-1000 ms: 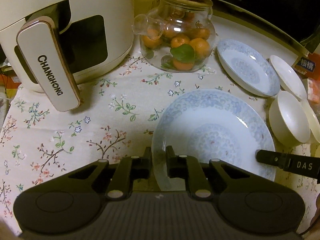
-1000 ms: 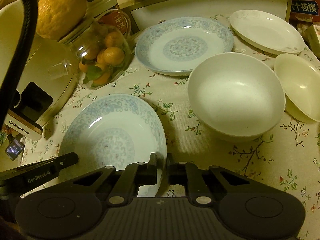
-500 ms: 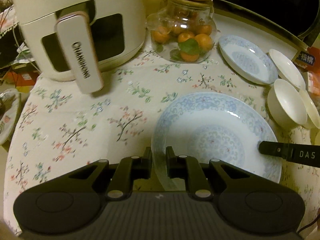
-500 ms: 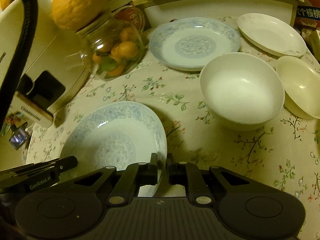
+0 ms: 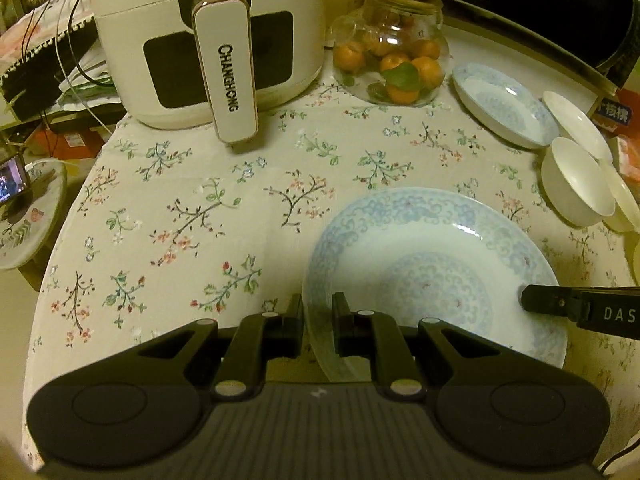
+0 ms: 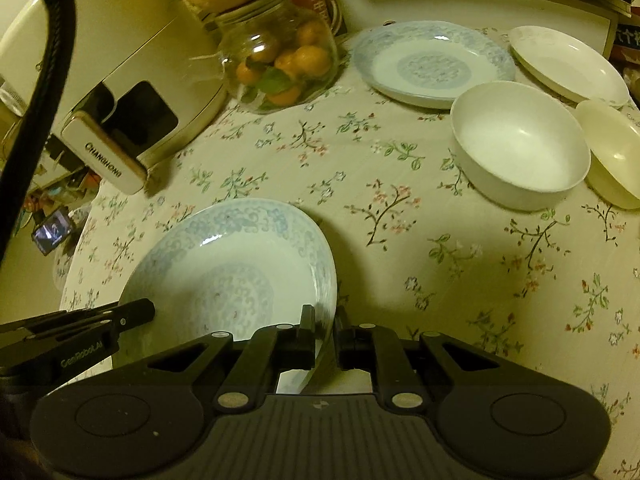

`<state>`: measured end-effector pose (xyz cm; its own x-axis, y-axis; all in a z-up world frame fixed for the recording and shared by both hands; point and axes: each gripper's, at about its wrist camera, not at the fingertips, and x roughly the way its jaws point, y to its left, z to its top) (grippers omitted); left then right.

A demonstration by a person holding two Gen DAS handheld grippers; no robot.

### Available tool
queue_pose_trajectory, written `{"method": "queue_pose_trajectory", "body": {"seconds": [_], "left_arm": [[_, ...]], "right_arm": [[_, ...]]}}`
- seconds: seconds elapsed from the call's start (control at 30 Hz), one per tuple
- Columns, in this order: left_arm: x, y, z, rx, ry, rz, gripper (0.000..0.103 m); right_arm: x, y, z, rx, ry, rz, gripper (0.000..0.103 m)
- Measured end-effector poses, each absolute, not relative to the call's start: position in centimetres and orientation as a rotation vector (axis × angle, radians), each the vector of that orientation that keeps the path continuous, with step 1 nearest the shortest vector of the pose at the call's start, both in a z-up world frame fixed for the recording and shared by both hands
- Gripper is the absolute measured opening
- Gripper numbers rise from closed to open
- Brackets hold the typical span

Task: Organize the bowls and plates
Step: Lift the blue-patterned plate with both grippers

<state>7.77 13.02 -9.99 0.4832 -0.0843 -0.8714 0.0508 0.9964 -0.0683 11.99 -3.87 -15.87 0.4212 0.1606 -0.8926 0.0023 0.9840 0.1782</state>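
Note:
A blue-patterned plate (image 5: 432, 268) (image 6: 228, 268) hangs just above the floral tablecloth, held from both sides. My left gripper (image 5: 319, 320) is shut on its left rim. My right gripper (image 6: 325, 330) is shut on its right rim; that gripper's fingers (image 5: 560, 304) reach in from the right in the left wrist view. A second blue-patterned plate (image 5: 502, 108) (image 6: 432, 62) lies at the back right. Beside it sit a white plate (image 6: 568, 62), a white bowl (image 6: 520, 144) and a cream bowl (image 6: 612, 156).
A white air fryer (image 5: 208, 40) stands at the back left. A glass jar of small oranges (image 5: 392, 64) stands next to it. A dark microwave (image 5: 560, 8) fills the back right. The table edge (image 5: 60, 240) falls away at left, with a stool below.
Both grippers have carried the blue plate back toward the near side of the table. The air fryer, jar and other dishes now look farther away.

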Motion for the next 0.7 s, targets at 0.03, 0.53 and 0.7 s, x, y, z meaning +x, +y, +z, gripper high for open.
{"method": "queue_pose_trajectory", "body": {"seconds": [0.03,0.53,0.7], "left_arm": [[7.6,13.0,-10.1,-0.034,1.065,-0.083,0.012],[6.4,11.8,-10.5,0.033,1.044,-0.088,0.012],[6.2,11.7,-11.2,0.050,1.061,-0.084,0.012]], "right_arm": [[11.9,-3.8,-15.8,0.157,1.134,0.099,0.010],[10.3,-3.9,-16.4,0.148,1.161,0.086,0.011],[10.0,-3.8,-16.9,0.144,1.183,0.081,0.011]]}}
